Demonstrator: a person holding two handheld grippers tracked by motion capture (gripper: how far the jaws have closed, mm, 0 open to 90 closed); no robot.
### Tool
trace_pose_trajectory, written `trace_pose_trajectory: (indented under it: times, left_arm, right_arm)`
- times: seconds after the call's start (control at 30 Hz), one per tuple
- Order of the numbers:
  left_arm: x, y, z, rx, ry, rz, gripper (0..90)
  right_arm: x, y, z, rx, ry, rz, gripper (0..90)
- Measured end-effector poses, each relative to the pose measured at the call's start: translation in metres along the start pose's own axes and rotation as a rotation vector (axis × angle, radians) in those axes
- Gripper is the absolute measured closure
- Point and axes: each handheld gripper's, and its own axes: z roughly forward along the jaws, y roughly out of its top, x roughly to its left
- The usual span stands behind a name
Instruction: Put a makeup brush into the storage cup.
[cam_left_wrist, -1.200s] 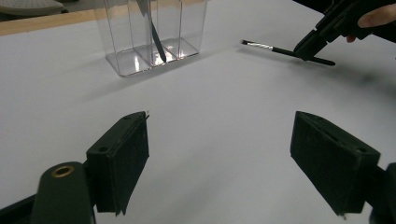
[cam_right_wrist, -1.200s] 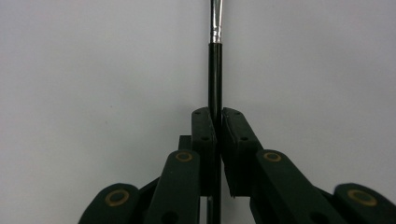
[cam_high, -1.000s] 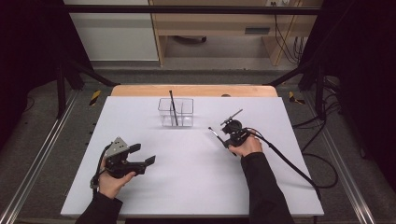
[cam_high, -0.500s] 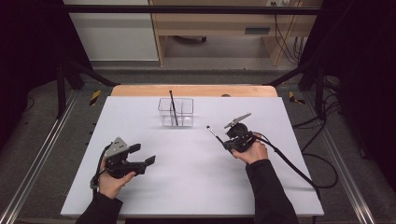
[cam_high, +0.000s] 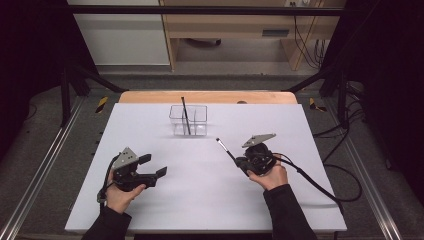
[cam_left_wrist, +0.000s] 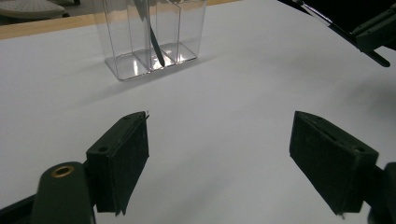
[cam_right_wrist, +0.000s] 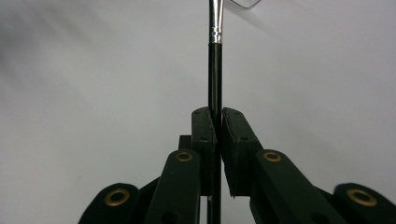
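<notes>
Clear plastic holder (cam_high: 188, 120) with one dark brush (cam_high: 184, 115) inside; right fingers (cam_high: 239, 162) clamped on paintbrush (cam_high: 226, 149), left fingers (cam_high: 154, 166) apart

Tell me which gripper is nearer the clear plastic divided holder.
Right. The right gripper, shut on a black-handled brush, sits just right of and below the clear plastic divided holder; the left gripper waits open, farther down-left.

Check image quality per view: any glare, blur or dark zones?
High view: white table evenly lit, surroundings black. Left gripper view: bright glare spots in the clear holder base; near claw pads soft. Right gripper view: the brush is sharp at the right claw, with a grey gradient backdrop.
</notes>
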Motion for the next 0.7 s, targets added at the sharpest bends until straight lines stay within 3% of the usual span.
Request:
trace_pose_trajectory:
  times: [0.37,0.7]
  left_arm:
    - [-0.004,0.001,0.001,-0.008,-0.015,-0.003,18.7]
    - [-0.008,0.003,0.001,-0.021,-0.04,-0.018,18.8]
  right_arm:
    - [0.015,-0.02,0.0,-0.09,0.033,0.021,84.5]
    - [0.022,-0.026,-0.004,-0.173,0.038,0.03,84.5]
